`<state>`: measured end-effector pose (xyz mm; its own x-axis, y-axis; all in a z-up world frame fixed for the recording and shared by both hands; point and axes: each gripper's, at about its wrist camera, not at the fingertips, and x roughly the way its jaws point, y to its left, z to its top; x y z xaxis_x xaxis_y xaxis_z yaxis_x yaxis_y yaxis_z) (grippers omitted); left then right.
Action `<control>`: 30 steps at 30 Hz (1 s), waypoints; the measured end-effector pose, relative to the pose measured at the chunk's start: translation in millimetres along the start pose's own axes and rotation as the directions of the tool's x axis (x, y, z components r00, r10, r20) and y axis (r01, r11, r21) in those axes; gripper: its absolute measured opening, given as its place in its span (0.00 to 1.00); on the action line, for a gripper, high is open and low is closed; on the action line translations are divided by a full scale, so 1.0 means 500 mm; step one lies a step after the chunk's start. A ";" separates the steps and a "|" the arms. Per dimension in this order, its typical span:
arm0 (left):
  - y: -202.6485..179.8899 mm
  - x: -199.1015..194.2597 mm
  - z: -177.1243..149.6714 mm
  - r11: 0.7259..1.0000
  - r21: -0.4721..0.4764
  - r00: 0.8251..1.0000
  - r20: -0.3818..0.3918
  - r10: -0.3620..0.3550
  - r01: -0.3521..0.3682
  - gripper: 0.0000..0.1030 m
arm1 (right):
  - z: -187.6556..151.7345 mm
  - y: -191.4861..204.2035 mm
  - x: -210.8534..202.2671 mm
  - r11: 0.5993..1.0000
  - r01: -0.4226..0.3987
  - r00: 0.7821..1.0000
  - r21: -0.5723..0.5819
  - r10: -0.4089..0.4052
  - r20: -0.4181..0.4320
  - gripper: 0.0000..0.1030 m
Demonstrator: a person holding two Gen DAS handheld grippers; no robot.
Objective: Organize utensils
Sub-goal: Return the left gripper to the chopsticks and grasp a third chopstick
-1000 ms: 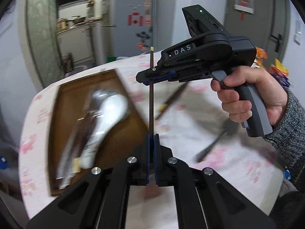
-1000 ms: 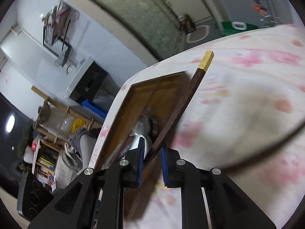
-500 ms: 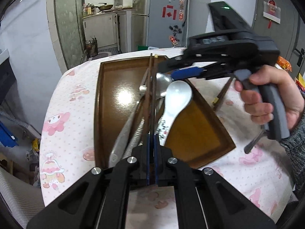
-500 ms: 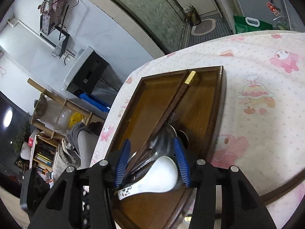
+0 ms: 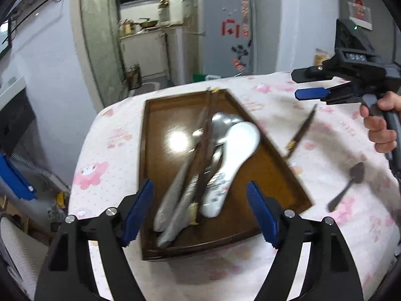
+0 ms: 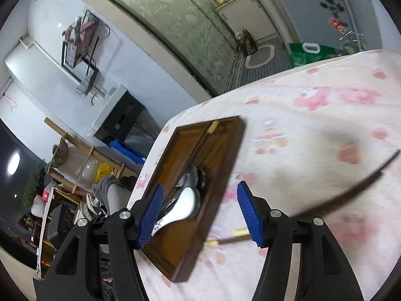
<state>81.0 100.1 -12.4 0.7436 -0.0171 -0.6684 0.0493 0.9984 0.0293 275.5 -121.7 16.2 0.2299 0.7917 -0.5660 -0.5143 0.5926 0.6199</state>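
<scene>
A brown wooden tray (image 5: 160, 115) holds a white ceramic spoon (image 5: 233, 155), metal spoons and a dark chopstick (image 5: 204, 138) lying lengthwise. My left gripper (image 5: 200, 210) is open and empty above the tray's near end. My right gripper (image 6: 200, 210) is open and empty over the tray's right rim (image 6: 220, 180); it also shows in the left wrist view (image 5: 315, 85). A second chopstick (image 5: 300, 133) and a small dark metal spoon (image 5: 348, 183) lie on the tablecloth right of the tray. The chopstick also shows in the right wrist view (image 6: 351, 193).
The table has a white cloth with pink figures (image 5: 333, 125). Its left edge drops to the floor (image 5: 50, 175). A fridge (image 5: 220, 25) and a kitchen doorway stand behind the table. Shelves and a black box (image 6: 120, 118) stand left of the table.
Both grippers held one chopstick upright, lowered it into the tray and let go. Both now stand wide open, and the right one has drawn back to the right.
</scene>
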 end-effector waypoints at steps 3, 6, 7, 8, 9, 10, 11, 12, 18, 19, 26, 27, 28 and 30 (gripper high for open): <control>-0.054 -0.009 0.018 0.995 0.054 0.996 0.010 -0.088 0.087 0.78 | -0.006 -0.028 -0.038 1.000 0.015 1.000 0.006 -0.015 0.021 0.61; -0.109 0.004 0.036 0.973 0.105 0.978 -0.018 -0.207 0.208 0.78 | -0.016 -0.061 -0.061 1.000 0.018 1.000 0.022 -0.018 0.024 0.61; -0.139 0.015 0.043 0.962 0.137 0.972 -0.032 -0.234 0.236 0.78 | -0.019 -0.072 -0.068 0.999 0.019 0.999 0.026 -0.019 0.026 0.61; -0.153 0.020 0.045 0.957 0.151 0.969 -0.040 -0.244 0.247 0.78 | -0.020 -0.081 -0.072 0.999 0.018 0.999 0.030 -0.019 0.027 0.61; -0.169 0.030 0.049 0.951 0.165 0.966 -0.054 -0.254 0.260 0.77 | -0.022 -0.093 -0.077 0.999 0.017 0.999 0.036 -0.018 0.028 0.61; -0.187 0.047 0.054 0.944 0.175 0.960 -0.076 -0.270 0.280 0.74 | -0.022 -0.101 -0.080 0.999 0.018 0.999 0.042 -0.019 0.029 0.61; -0.198 0.059 0.058 0.940 0.181 0.957 -0.090 -0.276 0.288 0.68 | -0.022 -0.112 -0.085 0.999 0.020 0.999 0.047 -0.021 0.031 0.61; -0.205 0.071 0.060 0.938 0.186 0.955 -0.102 -0.278 0.292 0.63 | -0.021 -0.120 -0.089 0.998 0.021 0.999 0.051 -0.023 0.033 0.61; -0.229 0.157 0.072 0.945 0.182 0.950 -0.203 -0.236 0.273 0.55 | -0.022 -0.166 -0.101 0.997 0.013 0.999 0.069 -0.016 0.037 0.61; -0.226 0.165 0.072 0.947 0.178 0.951 -0.208 -0.229 0.267 0.55 | -0.023 -0.171 -0.102 0.997 0.012 0.999 0.070 -0.015 0.035 0.61; -0.223 0.190 0.084 0.948 0.163 0.944 -0.237 -0.231 0.273 0.55 | -0.027 -0.210 -0.099 0.995 -0.005 0.999 0.104 0.002 0.033 0.61; -0.227 0.194 0.084 0.945 0.173 0.941 -0.247 -0.231 0.278 0.59 | -0.027 -0.214 -0.099 0.994 -0.008 0.999 0.108 0.004 0.034 0.61; -0.230 0.196 0.084 0.943 0.183 0.940 -0.255 -0.229 0.279 0.60 | -0.028 -0.216 -0.099 0.994 -0.011 0.999 0.110 0.007 0.035 0.61; -0.235 0.203 0.088 0.942 0.184 0.937 -0.265 -0.228 0.281 0.64 | -0.028 -0.216 -0.101 0.994 -0.013 0.999 0.108 0.009 0.037 0.61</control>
<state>180.2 -21.4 -51.0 0.5086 -0.2294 -0.8299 0.3784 0.9253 -0.0238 308.2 -228.0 -29.7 0.2555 0.8020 -0.5399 -0.4248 0.5948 0.6825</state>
